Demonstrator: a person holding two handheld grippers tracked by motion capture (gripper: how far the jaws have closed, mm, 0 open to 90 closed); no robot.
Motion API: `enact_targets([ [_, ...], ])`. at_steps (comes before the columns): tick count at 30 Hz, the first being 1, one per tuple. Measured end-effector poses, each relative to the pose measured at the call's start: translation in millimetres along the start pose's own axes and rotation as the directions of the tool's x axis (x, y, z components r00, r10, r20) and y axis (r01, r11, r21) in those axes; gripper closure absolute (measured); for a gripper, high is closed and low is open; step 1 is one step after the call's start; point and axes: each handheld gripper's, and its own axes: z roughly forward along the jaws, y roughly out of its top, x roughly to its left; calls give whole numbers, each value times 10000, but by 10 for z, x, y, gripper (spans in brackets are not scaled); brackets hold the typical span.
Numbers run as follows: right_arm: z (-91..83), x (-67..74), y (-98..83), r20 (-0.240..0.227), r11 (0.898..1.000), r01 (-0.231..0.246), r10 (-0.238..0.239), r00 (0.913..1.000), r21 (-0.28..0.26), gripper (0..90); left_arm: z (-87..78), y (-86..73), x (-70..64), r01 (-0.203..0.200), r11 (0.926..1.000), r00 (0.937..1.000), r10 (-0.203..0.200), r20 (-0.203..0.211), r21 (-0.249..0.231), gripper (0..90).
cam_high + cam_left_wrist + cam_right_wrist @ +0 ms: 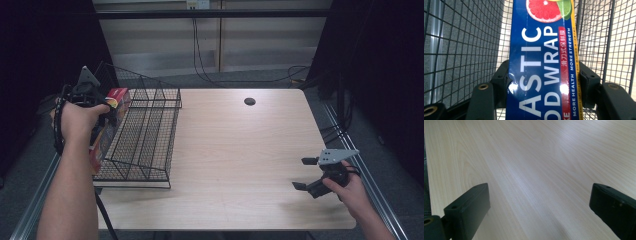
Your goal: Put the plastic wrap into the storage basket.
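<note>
A long blue plastic food wrap box [111, 122] with a red end and a grapefruit picture [541, 50] stands tilted along the left side of a black wire basket [150, 135]. My left gripper [106, 114] is shut on the box, and its black pads [502, 77] press both long edges. Wire mesh [461, 45] surrounds the box on both sides. My right gripper [304, 173] hovers low over the table's front right part, far from the basket. Its jaws stand wide open [540, 200] with only bare wood between them.
The light wooden table [240, 150] has a dark round cable hole [249, 101] near its back edge. The basket takes up the left end. Cables [300, 72] lie on the floor behind the table, and dark curtains hang at both sides.
</note>
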Motion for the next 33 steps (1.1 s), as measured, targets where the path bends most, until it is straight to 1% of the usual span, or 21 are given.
enact_targets([
  [1,1,1,0,-7,10000,-2,2,10000,-4,27,2,4,8,-60,9999,10000,59,38,104,413],
  [3,3,0,-1,1,10000,26,-26,10000,-9,27,13,7,-3,-21,9999,10000,21,4,151,412],
  [5,2,0,-2,32,10000,31,-31,10000,14,27,22,13,-13,-177,9996,9998,179,-74,223,411],
  [9,0,4,2,0,10000,29,-29,10000,-18,27,43,24,-25,-106,9995,9999,109,-102,310,403],
  [10,0,5,2,8,10000,38,-38,10000,-12,27,48,29,-24,-203,9991,9997,206,-88,369,402],
  [11,-2,5,2,40,10000,43,-43,10000,-15,27,53,31,-45,-61,9993,9999,65,-106,376,400],
  [12,-2,6,1,38,10000,55,-55,10000,-7,27,54,37,-52,-56,9994,9999,60,-110,341,397],
  [13,-3,7,1,36,10000,52,-52,10000,-2,27,39,42,-56,-99,9998,9999,99,-34,174,390],
  [14,-3,5,-1,42,10000,63,-63,10000,-4,27,21,44,-63,30,9999,9998,-28,180,-115,388],
  [15,-3,4,-1,25,10000,62,-62,10000,3,27,9,47,-70,106,9997,9997,-102,207,-222,386],
  [17,-4,1,-2,36,10000,52,-52,10000,7,27,-16,54,-72,-19,9998,9999,22,115,-216,382],
  [18,-4,1,-1,26,10000,69,-69,10000,5,27,-26,55,-74,-8,9998,10000,10,97,-182,379],
  [19,-5,1,0,32,10000,71,-71,10000,-3,27,-39,55,-78,62,9997,9998,-58,171,-232,375],
  [21,-6,0,2,29,10000,72,-72,10000,-13,27,-59,55,-87,62,9994,9999,-57,158,-341,362],
  [22,-8,-2,3,21,10000,71,-71,10000,-14,27,-66,57,-83,-79,9991,9999,84,117,-409,354],
  [24,-10,-4,6,18,10000,82,-82,10000,-27,27,-80,55,-104,2,9989,9996,12,288,-461,338],
  [25,-11,-1,6,48,10000,57,-57,10000,-33,27,-90,56,-109,-93,9989,9993,109,346,-460,338],
  [28,-8,4,6,39,10000,46,-46,10000,-15,27,-119,56,-141,-198,9982,9991,219,366,-566,337],
  [30,-8,8,3,9,10000,58,-58,10000,-4,27,-147,56,-184,-161,9973,9989,192,428,-717,319],
  [32,-13,4,-1,72,10000,70,-70,9999,-13,27,-185,62,-218,-380,9966,9980,416,482,-732,316],
  [33,-17,5,-2,53,10000,37,-37,10000,-5,27,-206,64,-246,-464,9955,9974,508,515,-831,313],
])
